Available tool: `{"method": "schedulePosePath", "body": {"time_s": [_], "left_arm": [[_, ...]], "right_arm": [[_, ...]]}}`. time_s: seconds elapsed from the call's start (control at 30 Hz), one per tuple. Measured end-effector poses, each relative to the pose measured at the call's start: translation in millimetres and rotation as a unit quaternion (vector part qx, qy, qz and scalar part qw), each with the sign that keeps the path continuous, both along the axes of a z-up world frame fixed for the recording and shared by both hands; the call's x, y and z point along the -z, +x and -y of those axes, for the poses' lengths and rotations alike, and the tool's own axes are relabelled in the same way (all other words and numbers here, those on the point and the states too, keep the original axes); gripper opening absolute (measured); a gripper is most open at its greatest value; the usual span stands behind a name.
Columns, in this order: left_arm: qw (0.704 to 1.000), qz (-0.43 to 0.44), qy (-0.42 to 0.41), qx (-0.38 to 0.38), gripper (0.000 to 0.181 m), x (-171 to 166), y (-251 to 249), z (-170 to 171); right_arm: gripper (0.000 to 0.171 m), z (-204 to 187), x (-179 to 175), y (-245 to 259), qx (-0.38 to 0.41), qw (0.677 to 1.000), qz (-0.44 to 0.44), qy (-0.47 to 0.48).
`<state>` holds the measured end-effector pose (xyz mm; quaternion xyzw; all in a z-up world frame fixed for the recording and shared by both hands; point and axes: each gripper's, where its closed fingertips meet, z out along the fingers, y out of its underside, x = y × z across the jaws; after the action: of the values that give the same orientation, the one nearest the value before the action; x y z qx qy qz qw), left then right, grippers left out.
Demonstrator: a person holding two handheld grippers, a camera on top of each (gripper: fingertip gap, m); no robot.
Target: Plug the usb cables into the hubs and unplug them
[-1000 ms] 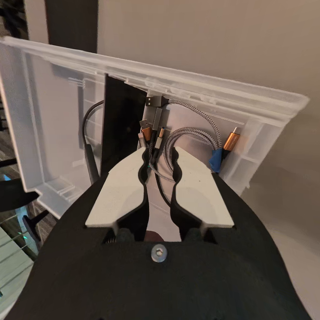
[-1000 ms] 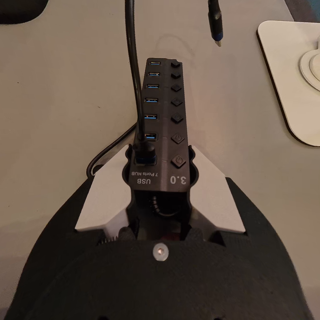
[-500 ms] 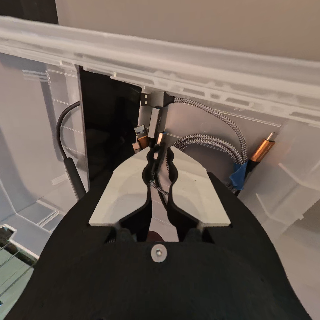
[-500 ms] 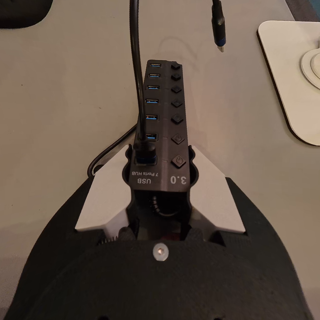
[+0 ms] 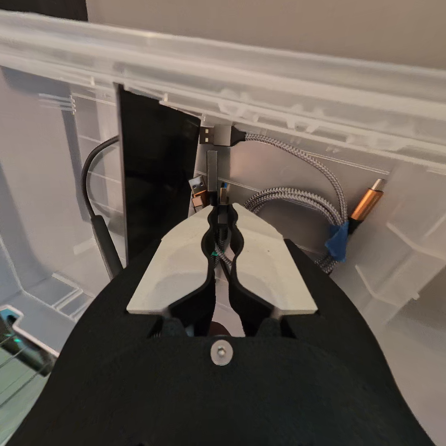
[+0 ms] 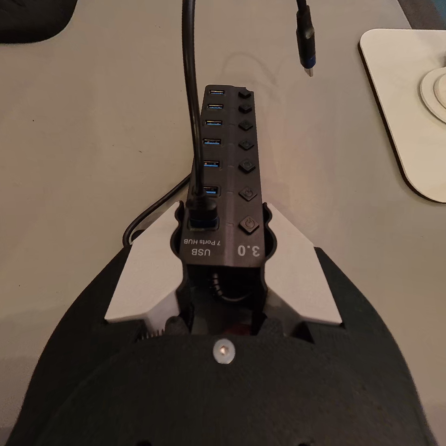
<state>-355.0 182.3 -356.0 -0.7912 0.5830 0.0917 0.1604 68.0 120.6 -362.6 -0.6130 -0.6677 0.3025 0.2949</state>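
In the left wrist view my left gripper (image 5: 223,208) is inside a clear plastic bin (image 5: 217,72). Its jaws are closed to a narrow gap on the grey plug of a braided USB cable (image 5: 221,218). Other plugs (image 5: 212,169) stand just beyond the tips. In the right wrist view my right gripper (image 6: 222,205) is shut on the near end of a black USB hub (image 6: 231,149) on a grey table. A black cable's plug (image 6: 201,210) sits in the hub's nearest port. Its other end (image 6: 306,50) hangs free above the table.
The bin also holds a flat black slab (image 5: 156,181), a coiled braided cable (image 5: 301,200) with blue tape (image 5: 336,241), an orange connector (image 5: 366,202) and a black cable (image 5: 101,231). On the table, a white pad (image 6: 398,108) lies right of the hub and a dark object (image 6: 31,19) is far left.
My left gripper has pushed deeper into the bin and its jaws have narrowed onto the braided cable's plug. My right gripper holds the hub still; the free cable end has dropped slightly.
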Motion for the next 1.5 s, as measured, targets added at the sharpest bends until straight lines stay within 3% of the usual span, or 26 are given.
{"method": "schedulePosePath", "body": {"time_s": [0.23, 0.4, 0.57, 0.83, 0.93, 1.13, 1.5], "left_arm": [[0.987, 0.153, 0.01, -0.041, 0.008, -58.2, 5.8, 9.2], [0.947, 0.317, 0.03, -0.055, 0.008, -116.8, 16.4, 14.0], [0.917, 0.384, 0.077, -0.069, 0.007, -156.6, 12.8, 13.0], [0.879, 0.445, 0.14, -0.095, 0.007, -191.7, 7.5, 2.2], [0.899, 0.406, 0.132, -0.097, 0.008, -182.8, 8.7, 5.9], [0.942, 0.304, 0.092, -0.107, 0.007, -133.3, 13.7, 29.5], [0.963, 0.219, 0.02, -0.155, 0.008, -46.2, 12.3, 49.0]], "right_arm": [[0.063, 0.1, -0.5, 0.0, -0.001, 1.0, -0.001, -0.004], [0.063, 0.2, -0.6, 0.2, -0.001, 1.0, -0.002, -0.005], [0.063, 0.2, -0.7, 0.3, -0.001, 1.0, -0.002, -0.005], [0.063, -0.6, -0.5, 0.5, 0.002, 1.0, -0.001, 0.003], [0.063, -2.4, -2.3, 0.7, 0.008, 1.0, -0.006, 0.009], [0.062, -1.7, -15.5, 1.1, 0.017, 0.999, -0.029, 0.004], [0.062, -4.0, -102.6, 2.3, 0.06, 0.99, -0.12, 0.043]]}}
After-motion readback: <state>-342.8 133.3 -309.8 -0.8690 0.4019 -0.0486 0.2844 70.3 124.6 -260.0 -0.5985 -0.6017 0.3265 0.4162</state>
